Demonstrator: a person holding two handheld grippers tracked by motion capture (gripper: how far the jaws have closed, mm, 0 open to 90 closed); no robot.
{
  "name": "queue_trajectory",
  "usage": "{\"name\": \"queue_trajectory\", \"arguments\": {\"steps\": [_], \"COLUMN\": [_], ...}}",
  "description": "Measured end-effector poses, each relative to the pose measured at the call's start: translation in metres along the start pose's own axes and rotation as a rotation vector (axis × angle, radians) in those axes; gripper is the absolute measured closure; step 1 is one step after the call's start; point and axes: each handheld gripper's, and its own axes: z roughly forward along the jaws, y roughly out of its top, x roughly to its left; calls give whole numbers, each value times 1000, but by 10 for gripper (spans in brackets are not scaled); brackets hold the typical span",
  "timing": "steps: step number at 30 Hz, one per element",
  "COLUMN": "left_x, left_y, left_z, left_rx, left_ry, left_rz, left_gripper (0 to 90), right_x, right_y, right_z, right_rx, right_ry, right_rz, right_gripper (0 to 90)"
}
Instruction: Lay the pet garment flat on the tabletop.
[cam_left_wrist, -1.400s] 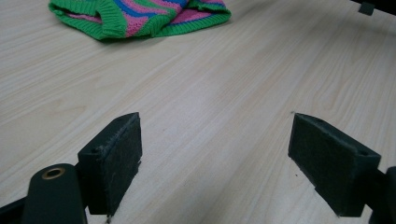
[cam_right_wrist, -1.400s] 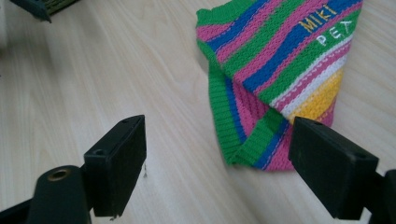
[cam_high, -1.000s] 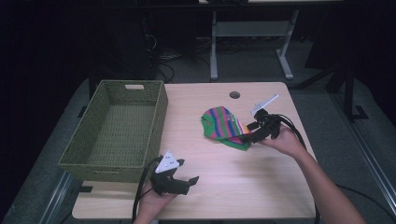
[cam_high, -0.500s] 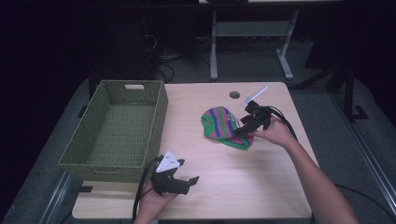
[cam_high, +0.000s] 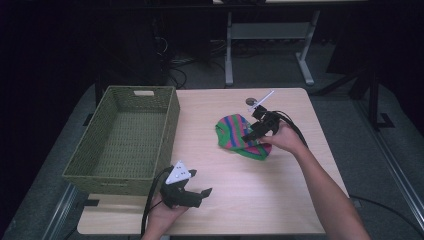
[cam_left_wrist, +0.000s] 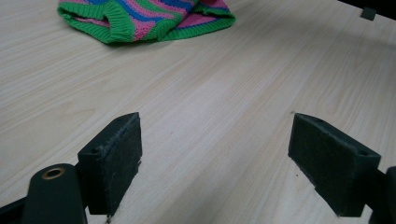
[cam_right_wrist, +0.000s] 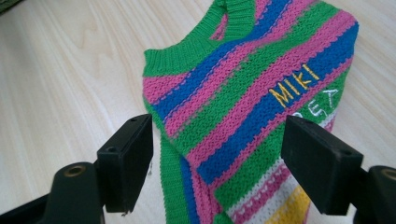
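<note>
Pale wood tabletop (cam_high: 280, 200) carries everything, with a dark room beyond it. Off to the left of the left gripper (cam_high: 200, 194) stands a green woven basket (cam_high: 125, 137), seemingly empty. That gripper sits low at the near edge, its jaws spread wide with nothing between them, only bare wood showing in the left gripper view; the sweater (cam_left_wrist: 149, 18) lies well ahead of it. Further right, the right gripper (cam_high: 248, 136) hovers directly over the striped knitted sweater (cam_high: 241, 136), jaws also parted and not yet closed on it, with the knit lying between and below them in the right gripper view. It looks soft, light and floppy, so it should bunch and drape rather than slide. A pinch on a thick fold or the ribbed green collar (cam_right_wrist: 236, 18) ahead of the jaws seems the surest hold.
</note>
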Motion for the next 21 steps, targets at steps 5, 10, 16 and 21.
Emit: {"name": "queue_trajectory", "arguments": {"steps": [5,10,16,21], "left_x": [3,3,3,3], "left_y": [-1,-1,-1,-1], "left_z": [2,1,1,1], "left_rx": [11,10,12,11], "left_ry": [3,6,2,0], "left_rz": [-6,-4,4,-5], "left_gripper": [171,171,171,171], "right_x": [1,2,0,-3], "right_y": [4,7,9,9], "right_z": [10,20,26,33], "right_rx": [14,33,28,53], "right_ry": [-18,-69,-107,-127], "right_rz": [4,-3,26,35], "right_gripper": [259,262,264,304]}}
